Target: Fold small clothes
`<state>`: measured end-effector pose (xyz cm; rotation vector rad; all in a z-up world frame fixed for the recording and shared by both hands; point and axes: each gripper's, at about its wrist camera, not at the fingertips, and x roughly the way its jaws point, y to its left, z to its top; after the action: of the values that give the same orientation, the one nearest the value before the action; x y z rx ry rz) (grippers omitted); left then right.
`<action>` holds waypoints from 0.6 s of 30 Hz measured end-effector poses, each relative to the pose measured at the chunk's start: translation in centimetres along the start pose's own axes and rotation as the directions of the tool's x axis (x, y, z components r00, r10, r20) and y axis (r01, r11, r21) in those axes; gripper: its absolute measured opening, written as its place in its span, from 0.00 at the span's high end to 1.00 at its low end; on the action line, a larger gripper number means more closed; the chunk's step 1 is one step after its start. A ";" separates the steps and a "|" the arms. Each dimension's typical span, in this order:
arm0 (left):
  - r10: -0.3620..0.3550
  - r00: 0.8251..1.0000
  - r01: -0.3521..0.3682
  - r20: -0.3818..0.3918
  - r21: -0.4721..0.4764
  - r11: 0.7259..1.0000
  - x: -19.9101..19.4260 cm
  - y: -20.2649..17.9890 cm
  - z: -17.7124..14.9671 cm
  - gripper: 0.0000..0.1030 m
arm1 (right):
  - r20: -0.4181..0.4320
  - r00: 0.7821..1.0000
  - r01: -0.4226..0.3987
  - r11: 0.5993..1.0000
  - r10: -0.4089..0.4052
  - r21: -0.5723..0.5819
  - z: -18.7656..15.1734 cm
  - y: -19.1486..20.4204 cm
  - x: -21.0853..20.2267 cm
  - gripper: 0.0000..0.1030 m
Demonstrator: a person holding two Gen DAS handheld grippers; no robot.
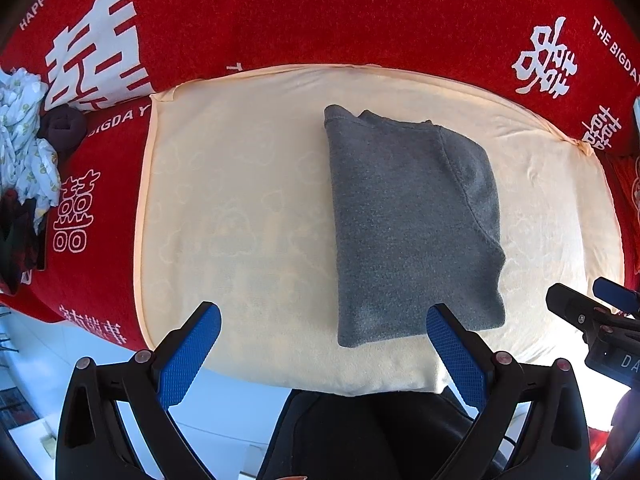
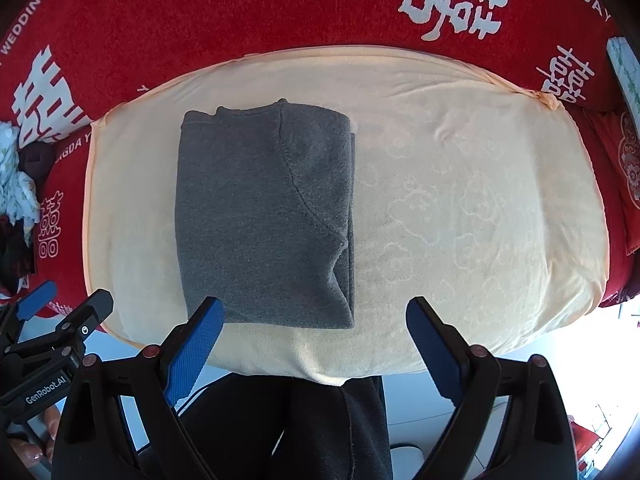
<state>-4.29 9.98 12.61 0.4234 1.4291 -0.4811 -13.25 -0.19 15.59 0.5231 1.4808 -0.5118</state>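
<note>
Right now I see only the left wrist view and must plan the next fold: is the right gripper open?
Observer: Yes, the right gripper is open and empty.
Operator: Where is it?
Observer: At the garment's near-left corner; one finger overlaps it in view, contact unclear.
Operator: Right edge tidy?
Observer: A lower layer peeks out along it.

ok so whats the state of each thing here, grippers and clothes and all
left gripper: open, holding nothing, near edge of the cloth
right gripper: open, holding nothing
grey garment: folded into a neat rectangle, lying flat, not gripped
cream cloth: spread flat under the garment, lightly wrinkled
pile of clothes: unfolded, heaped at the far left on the red cover
red cover: spread out beneath everything
</note>
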 end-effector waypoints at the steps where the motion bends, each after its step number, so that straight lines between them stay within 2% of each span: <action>1: 0.001 1.000 0.000 0.001 -0.001 1.000 0.0 0.0 0.0 0.00 | 0.000 1.000 0.000 1.000 0.000 0.000 0.0 0.0 0.0 0.09; 18: 0.034 0.999 -0.034 0.009 0.012 0.999 0.1 -0.2 0.2 0.00 | -0.002 1.000 0.005 1.000 -0.005 -0.012 0.5 0.0 0.0 0.09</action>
<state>-4.25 9.69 12.52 0.4543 1.4088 -0.4636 -12.80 -0.49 15.56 0.5110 1.4865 -0.5065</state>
